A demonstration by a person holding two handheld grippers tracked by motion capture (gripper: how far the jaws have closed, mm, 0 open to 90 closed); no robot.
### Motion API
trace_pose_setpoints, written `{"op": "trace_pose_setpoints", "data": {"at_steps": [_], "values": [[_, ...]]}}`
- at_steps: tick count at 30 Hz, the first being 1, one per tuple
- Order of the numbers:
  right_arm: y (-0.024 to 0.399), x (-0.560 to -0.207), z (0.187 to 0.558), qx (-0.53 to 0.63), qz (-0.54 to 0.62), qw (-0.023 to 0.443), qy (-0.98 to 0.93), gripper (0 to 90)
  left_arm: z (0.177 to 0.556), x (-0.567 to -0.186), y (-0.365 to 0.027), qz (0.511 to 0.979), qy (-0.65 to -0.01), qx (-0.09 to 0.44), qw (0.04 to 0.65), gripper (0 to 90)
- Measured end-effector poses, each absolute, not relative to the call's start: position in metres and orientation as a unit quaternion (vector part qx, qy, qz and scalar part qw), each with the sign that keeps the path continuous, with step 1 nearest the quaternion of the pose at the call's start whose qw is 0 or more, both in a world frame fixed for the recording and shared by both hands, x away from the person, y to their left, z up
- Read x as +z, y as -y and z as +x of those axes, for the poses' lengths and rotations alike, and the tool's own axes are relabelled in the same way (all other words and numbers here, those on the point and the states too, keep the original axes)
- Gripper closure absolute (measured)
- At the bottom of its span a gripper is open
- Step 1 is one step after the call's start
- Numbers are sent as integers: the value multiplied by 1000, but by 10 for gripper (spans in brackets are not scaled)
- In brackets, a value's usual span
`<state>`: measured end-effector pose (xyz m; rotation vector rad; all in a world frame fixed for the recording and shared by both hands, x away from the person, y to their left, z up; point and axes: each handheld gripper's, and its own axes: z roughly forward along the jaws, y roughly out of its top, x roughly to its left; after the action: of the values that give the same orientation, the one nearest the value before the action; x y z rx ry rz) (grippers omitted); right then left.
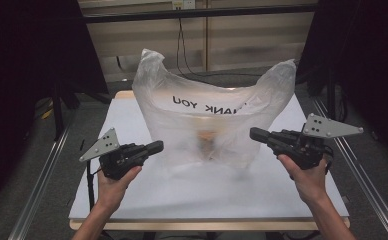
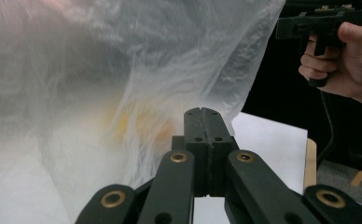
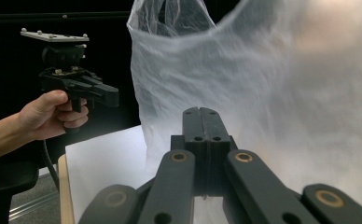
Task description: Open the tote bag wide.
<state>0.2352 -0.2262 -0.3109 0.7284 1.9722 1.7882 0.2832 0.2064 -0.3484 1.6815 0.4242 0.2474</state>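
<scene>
Both grippers, left gripper (image 1: 158, 146) and right gripper (image 1: 254, 133), hover pinched shut and empty either side of the translucent plastic bag (image 1: 209, 115) standing mid-table (image 1: 132, 190), looking poised to approach; next, each needs opening to grab a handle.

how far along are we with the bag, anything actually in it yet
Done: the plastic bag stands open on the white table, and something orange-brown shows blurred through its wall; what it is, or whether it lies inside, I cannot tell. In hand: nothing; the left tongs and right tongs are shut and empty, either side of the bag. Left: probably gripping the bag's handles.
</scene>
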Motion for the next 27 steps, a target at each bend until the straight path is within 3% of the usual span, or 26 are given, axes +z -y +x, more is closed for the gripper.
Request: {"op": "trace_pose_setpoints", "data": {"at_steps": [16,27], "values": [[205,-260,250,642,239,208,-698,900,294,-304,-190,722,-155,130,662,900],[195,-249,274,632,258,206,-701,900,310,-280,-171,716,-139,132,671,900]]}}
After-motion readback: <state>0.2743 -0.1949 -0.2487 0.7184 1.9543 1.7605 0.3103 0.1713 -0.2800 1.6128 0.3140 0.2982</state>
